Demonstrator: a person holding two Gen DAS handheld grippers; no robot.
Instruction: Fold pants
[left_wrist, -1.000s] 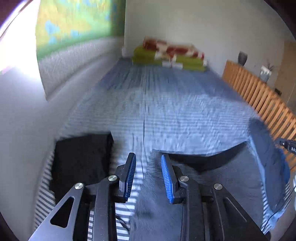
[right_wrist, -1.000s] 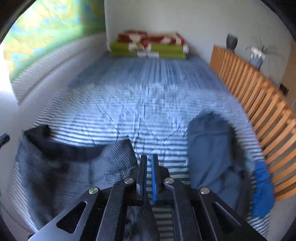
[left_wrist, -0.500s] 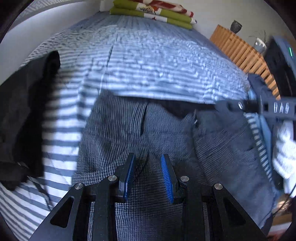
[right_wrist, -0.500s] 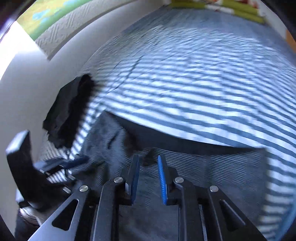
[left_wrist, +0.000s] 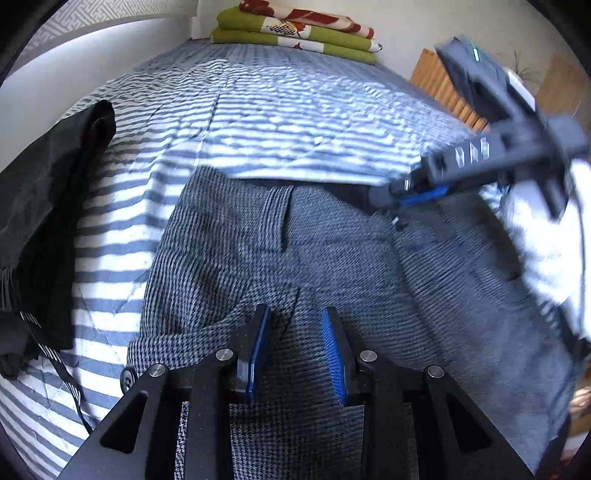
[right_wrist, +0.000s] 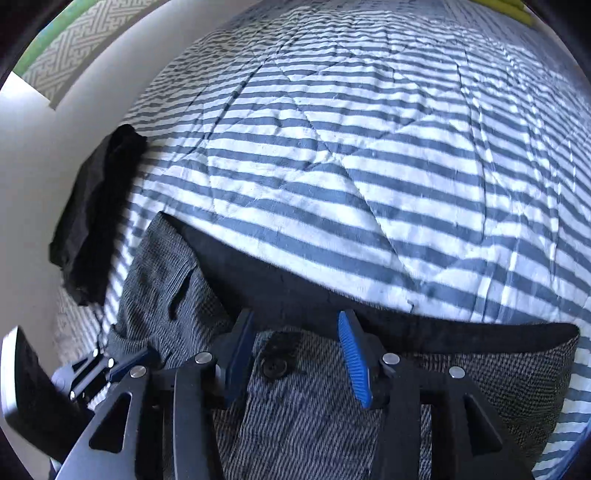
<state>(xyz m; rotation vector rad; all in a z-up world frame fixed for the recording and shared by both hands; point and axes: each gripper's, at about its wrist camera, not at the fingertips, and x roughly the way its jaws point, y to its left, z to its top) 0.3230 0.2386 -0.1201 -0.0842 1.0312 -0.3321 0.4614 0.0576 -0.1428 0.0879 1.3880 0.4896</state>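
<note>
Grey houndstooth pants lie flat on the striped bed, filling the lower half of both frames. Soft, floppy woven stuff, light, should crease easily. I'd pinch the waistband edge. Left hand-held gripper is part spread over the cloth, nothing pinched; right hand-held gripper is opening over the button.

My right gripper shows only as a smear at two o'clock in the left view. The pants run off the bottom edge, legs unseen. The black garment at nine o'clock is cut by the frame.
</note>
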